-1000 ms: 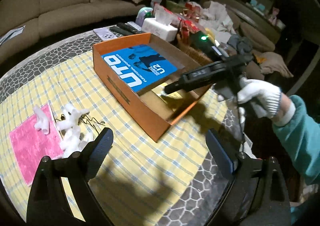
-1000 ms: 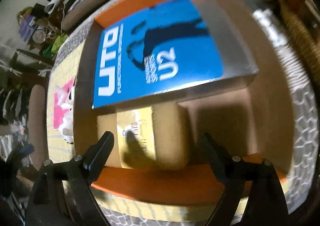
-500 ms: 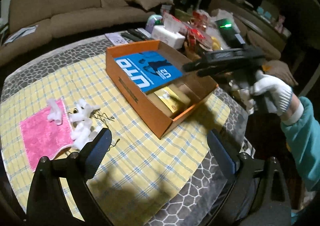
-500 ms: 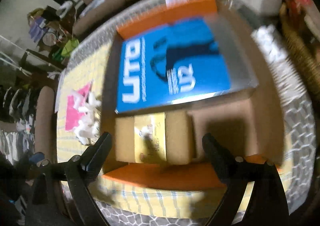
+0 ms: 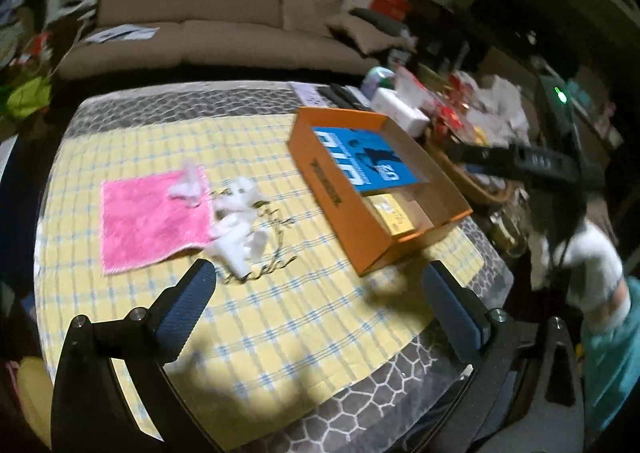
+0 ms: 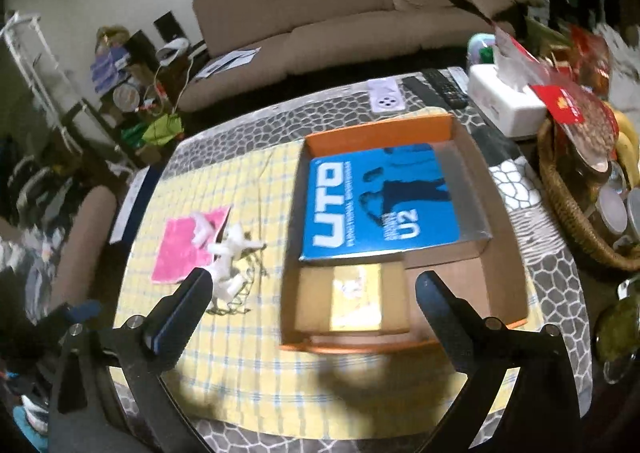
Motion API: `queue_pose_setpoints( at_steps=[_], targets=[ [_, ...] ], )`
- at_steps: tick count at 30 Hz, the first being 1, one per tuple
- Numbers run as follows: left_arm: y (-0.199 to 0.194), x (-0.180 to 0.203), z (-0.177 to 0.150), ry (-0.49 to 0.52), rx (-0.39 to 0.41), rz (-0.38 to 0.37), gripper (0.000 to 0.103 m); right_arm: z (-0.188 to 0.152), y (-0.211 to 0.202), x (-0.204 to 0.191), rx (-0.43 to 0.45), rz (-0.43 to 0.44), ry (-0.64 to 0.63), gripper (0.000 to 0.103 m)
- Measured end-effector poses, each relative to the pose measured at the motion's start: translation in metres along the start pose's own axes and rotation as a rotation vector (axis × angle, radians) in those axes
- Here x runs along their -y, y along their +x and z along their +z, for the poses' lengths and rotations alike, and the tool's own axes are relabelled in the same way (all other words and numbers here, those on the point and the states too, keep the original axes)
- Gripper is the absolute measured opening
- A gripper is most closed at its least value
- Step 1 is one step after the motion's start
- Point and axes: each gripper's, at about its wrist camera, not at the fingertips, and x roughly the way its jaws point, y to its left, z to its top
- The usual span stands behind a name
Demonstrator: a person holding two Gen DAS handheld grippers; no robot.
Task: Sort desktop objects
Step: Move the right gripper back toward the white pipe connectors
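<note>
An orange cardboard box (image 5: 340,197) (image 6: 504,229) sits on the yellow checked cloth. Inside lie a blue UTO box (image 5: 366,159) (image 6: 380,201) and a small yellow-labelled carton (image 5: 394,213) (image 6: 354,299). A pink cloth (image 5: 148,221) (image 6: 188,243) lies to the left, with white plastic pieces (image 5: 236,225) (image 6: 230,253) and thin dark wire clips (image 5: 272,265) beside it. My left gripper (image 5: 320,293) is open and empty above the cloth's front. My right gripper (image 6: 312,293) is open and empty, raised above the box's near end; it shows in the left wrist view (image 5: 520,161) to the right of the box.
Behind the box are a white tissue box (image 6: 504,101), remote controls (image 6: 436,87) and a white socket strip (image 6: 386,101). A wicker basket (image 6: 568,205) with bananas and cups stands at the right. A brown sofa (image 6: 340,13) is beyond the table.
Both grippers have pulled back and up from the box, so more of the table shows. The yellow-labelled carton stays in the box. Both stay open.
</note>
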Motion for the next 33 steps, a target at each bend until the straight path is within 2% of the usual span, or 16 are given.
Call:
queue_pose_setpoints(
  at_steps=[5,9,11,13,14,19,22,25,30,33],
  targets=[
    [-0.011,-0.031,-0.013,-0.064,0.034,0.061,0.103,-0.021,0.03,-0.053,-0.059,0.023,-0.052,0.103],
    [-0.015,-0.057,-0.022,-0.108,0.07,0.116,0.103,-0.032,0.047,-0.092,-0.059,0.117,-0.084,0.102],
    [-0.009,-0.07,-0.029,-0.13,0.06,0.127,0.103,-0.037,0.054,-0.108,-0.046,0.198,-0.084,0.097],
    [0.001,-0.078,-0.035,-0.131,0.034,0.149,0.101,-0.041,0.062,-0.122,-0.034,0.204,-0.11,0.087],
    [0.006,-0.08,-0.037,-0.124,0.024,0.162,0.098,-0.043,0.067,-0.129,-0.031,0.204,-0.127,0.083],
    [0.037,-0.087,-0.044,-0.107,-0.01,0.187,0.081,-0.045,0.1,-0.134,-0.045,0.173,-0.135,0.047],
    [0.052,-0.091,-0.041,-0.103,-0.034,0.178,0.073,-0.044,0.123,-0.126,-0.08,0.142,-0.124,0.039],
    [0.064,-0.092,-0.035,-0.085,-0.036,0.172,0.073,-0.045,0.14,-0.121,-0.101,0.091,-0.154,0.036],
    [0.076,-0.114,-0.023,-0.187,-0.017,0.131,0.073,-0.053,0.162,-0.123,-0.124,0.036,-0.235,0.036],
    [0.076,-0.117,-0.017,-0.205,0.005,0.117,0.073,-0.057,0.174,-0.128,-0.141,0.01,-0.283,0.036]
  ],
)
